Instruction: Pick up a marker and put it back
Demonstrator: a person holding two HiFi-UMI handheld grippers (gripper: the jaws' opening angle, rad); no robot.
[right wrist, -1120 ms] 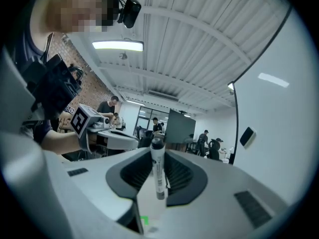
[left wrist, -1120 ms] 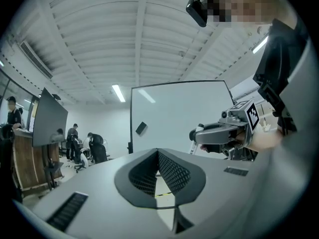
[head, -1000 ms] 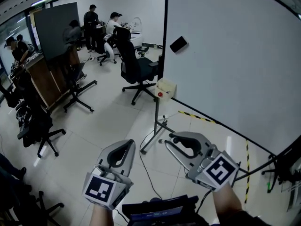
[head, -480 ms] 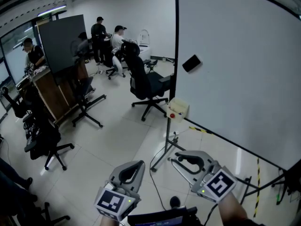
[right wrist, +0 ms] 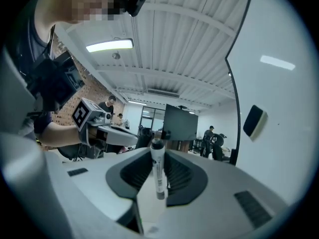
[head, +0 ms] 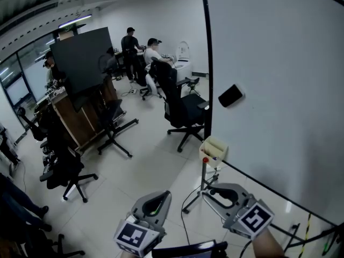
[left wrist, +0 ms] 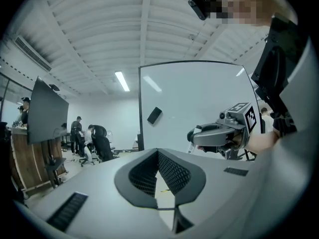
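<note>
My right gripper [head: 208, 189] is shut on a white marker with a dark cap [right wrist: 157, 171]. The marker stands upright between the pads and pokes out past the jaw tips in the right gripper view. In the head view that gripper hangs at the bottom right, in front of the whiteboard [head: 279, 79]. My left gripper [head: 160, 196] is at the bottom centre, shut, with nothing between its pads [left wrist: 167, 171]. Each gripper shows in the other's view: the right gripper [left wrist: 219, 133] and the left gripper [right wrist: 102, 128].
A black eraser [head: 231, 95] sticks on the whiteboard. A cream box with a red button [head: 214, 150] sits on the board's stand. Office chairs [head: 183, 104], a dark panel [head: 80, 61] and several people stand to the left on the tiled floor.
In the head view the whiteboard, eraser and cream box have slid down and to the right, and both grippers sit lower in the frame. The marker stays in the right gripper.
</note>
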